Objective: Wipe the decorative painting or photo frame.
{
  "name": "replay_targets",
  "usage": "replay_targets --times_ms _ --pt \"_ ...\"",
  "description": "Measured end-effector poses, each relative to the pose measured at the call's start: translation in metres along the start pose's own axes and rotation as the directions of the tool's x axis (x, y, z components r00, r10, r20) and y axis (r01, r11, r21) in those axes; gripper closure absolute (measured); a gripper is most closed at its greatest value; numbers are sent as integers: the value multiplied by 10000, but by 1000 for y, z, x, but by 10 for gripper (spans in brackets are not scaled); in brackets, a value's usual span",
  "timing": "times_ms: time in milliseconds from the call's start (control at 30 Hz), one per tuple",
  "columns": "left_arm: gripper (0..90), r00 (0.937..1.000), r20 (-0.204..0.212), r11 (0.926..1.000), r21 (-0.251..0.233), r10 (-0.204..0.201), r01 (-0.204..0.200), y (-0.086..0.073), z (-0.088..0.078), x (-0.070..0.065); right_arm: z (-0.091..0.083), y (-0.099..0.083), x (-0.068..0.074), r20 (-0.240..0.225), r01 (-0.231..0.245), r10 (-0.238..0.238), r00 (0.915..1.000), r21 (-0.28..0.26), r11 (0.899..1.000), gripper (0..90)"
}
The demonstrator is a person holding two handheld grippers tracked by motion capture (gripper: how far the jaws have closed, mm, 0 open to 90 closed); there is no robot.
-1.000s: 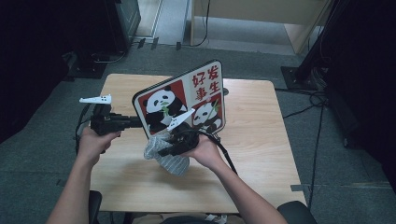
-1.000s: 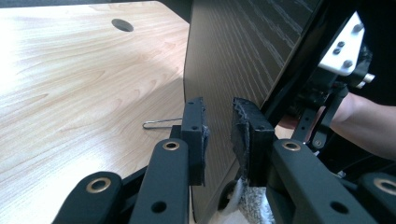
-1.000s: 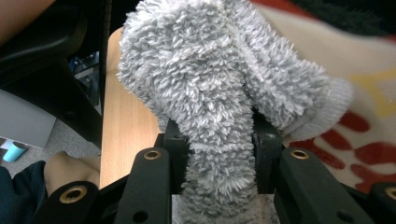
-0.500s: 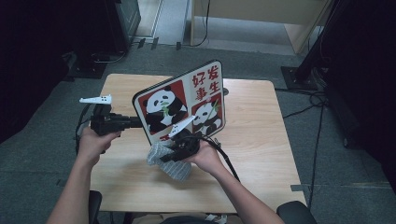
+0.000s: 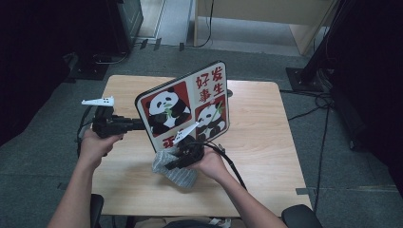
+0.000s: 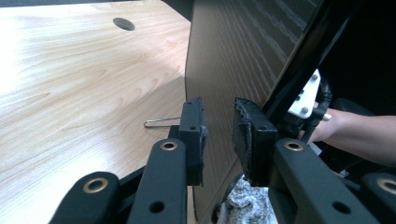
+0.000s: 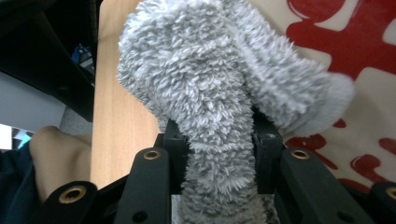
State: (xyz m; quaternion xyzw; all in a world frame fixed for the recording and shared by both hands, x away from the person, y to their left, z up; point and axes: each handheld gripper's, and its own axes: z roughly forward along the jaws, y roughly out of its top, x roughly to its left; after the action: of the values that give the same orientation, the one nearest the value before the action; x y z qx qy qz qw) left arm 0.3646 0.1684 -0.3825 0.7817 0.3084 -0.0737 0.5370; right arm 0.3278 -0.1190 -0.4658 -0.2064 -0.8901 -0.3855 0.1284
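High view showed you holding the panda board (image 5: 187, 107) upright on edge above the table (image 5: 266, 142), its printed face toward you, while your right gripper (image 5: 177, 160) carried a grey fluffy cloth (image 5: 173, 170) low against the board's bottom left corner. Your left gripper (image 5: 124, 125) reached in from the left to the board's side edge. In the left gripper view the board's edge (image 6: 224, 60) stood in the gap between the two pads (image 6: 194, 135), and those jaws had just been opening a little; the pads looked close to the edge, but whether they pressed on it I could not tell. In the right gripper view your jaws were pinched firmly on the cloth (image 7: 219, 107), which bunched up in front of the red lettering of the board (image 7: 364, 42).

I judged you were wiping the printed face. The cloth sat at the lower corner, so that part seemed to be in hand, while the upper pandas and the characters at the top showed no cloth near them. How clean any part was, the pictures did not settle; a sweep upward across the face probably remained.
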Motion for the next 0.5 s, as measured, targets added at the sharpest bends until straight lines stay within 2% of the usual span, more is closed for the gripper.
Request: replay_targets --times_ms 100,300,500 --pt "713 10000 -56 10000 7 33 -33 0 0 0 -3 1 2 9 -51 51 10000 37 10000 678" --pt "658 9993 -329 9999 -50 147 -149 1 -3 -1 -13 5 9 -7 157 -157 9999 -37 9999 681" --pt "564 9975 -689 9999 40 159 -156 -1 -5 2 -22 13 17 -49 396 -397 9992 -158 9991 681"
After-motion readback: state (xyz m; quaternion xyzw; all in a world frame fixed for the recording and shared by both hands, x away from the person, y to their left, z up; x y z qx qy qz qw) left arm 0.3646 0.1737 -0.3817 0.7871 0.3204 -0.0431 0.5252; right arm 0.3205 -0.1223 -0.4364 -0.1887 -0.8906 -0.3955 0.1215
